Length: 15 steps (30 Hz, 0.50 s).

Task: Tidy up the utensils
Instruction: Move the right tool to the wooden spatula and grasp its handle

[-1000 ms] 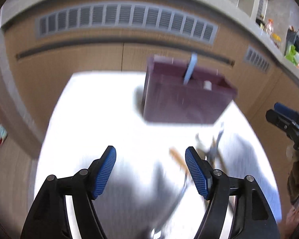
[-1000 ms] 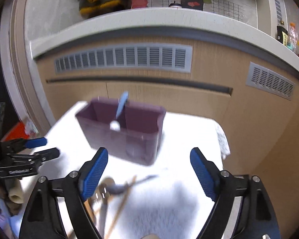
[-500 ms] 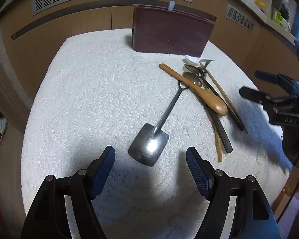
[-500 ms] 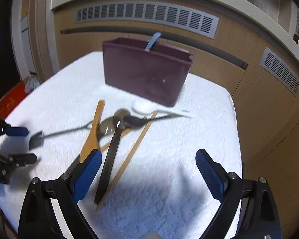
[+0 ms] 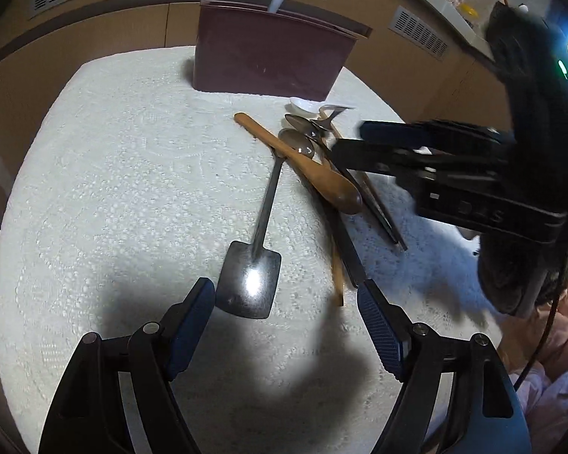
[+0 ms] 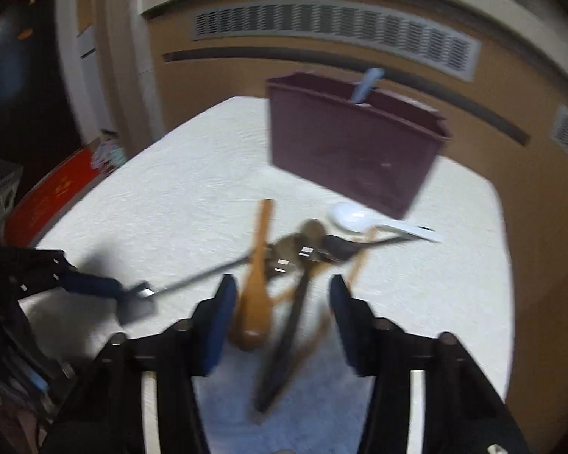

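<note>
Step in hand, as judged: the approach to a first pick from the loose pile, with almost all utensils not yet stowed.

Landmark: the maroon bin (image 5: pixel 269 60), a smooth rigid rectangular box, apparently plastic, standing upright at the far edge of the desk (image 5: pixel 113 174). The desk carries a white lace-textured cloth. One pale blue handle (image 6: pixel 365 83) already stands inside the bin.

The pile lies just in front of the bin, towards the cameras. The white ceramic spoon (image 6: pixel 350 215) is nearest the bin. The wooden spoon (image 5: pixel 306 166), smooth and rounded, lies slantwise over a metal spoon (image 5: pixel 297 142) and dark thin chopsticks (image 5: pixel 378 208). The metal spatula (image 5: pixel 250 283), flat, square-bladed and glossy, points its thin stem back towards the bin; its blade is the piece farthest from it.

The left gripper (image 5: pixel 284 302) hangs just short of the spatula blade, jaws wide and empty.

The right gripper (image 6: pixel 280 310) has just been closing; its jaws stand at a middling gap astride the wooden spoon bowl and a dark handle. The view is blurred, and no firm contact is visible.

Next move calls for isolating one piece. A risk, in my judgement: crossed handles may drag neighbours along.
</note>
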Each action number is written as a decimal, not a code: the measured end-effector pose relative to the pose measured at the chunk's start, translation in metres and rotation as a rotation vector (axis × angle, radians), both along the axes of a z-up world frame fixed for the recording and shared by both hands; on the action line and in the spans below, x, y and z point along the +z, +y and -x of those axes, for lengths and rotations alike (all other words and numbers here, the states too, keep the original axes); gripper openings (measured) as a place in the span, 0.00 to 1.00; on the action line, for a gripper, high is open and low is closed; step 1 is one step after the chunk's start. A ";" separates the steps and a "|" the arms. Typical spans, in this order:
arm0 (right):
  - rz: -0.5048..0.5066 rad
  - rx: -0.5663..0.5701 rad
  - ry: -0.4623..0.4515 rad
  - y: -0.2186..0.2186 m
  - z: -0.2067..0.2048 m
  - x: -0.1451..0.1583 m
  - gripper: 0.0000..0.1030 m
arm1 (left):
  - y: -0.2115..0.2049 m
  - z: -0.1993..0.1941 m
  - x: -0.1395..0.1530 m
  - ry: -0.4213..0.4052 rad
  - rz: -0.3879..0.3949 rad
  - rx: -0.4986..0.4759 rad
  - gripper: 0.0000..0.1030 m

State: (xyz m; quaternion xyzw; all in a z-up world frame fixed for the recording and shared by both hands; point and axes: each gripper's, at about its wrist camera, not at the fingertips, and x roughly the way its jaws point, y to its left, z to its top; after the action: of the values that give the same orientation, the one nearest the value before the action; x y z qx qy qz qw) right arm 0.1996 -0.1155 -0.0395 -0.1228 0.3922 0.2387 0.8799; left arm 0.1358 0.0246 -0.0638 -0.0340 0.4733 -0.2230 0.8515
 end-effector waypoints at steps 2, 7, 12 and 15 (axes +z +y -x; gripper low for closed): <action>0.003 0.028 0.027 0.017 -0.010 -0.005 0.32 | 0.000 0.001 0.000 0.000 -0.015 0.025 0.76; 0.049 0.001 0.066 0.040 -0.040 -0.024 0.22 | 0.006 0.000 0.000 -0.001 -0.066 0.078 0.78; 0.034 -0.004 0.110 0.045 -0.057 -0.030 0.17 | 0.005 -0.002 -0.001 -0.001 -0.092 0.091 0.79; 0.040 0.005 0.132 0.045 -0.057 -0.031 0.08 | 0.003 -0.005 -0.001 0.002 -0.098 0.097 0.79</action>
State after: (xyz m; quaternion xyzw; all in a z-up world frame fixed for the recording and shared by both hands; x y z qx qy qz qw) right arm 0.2562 -0.0700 -0.0710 -0.1252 0.4536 0.2407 0.8489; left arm 0.1410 0.0279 -0.0648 -0.0155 0.4821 -0.1580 0.8616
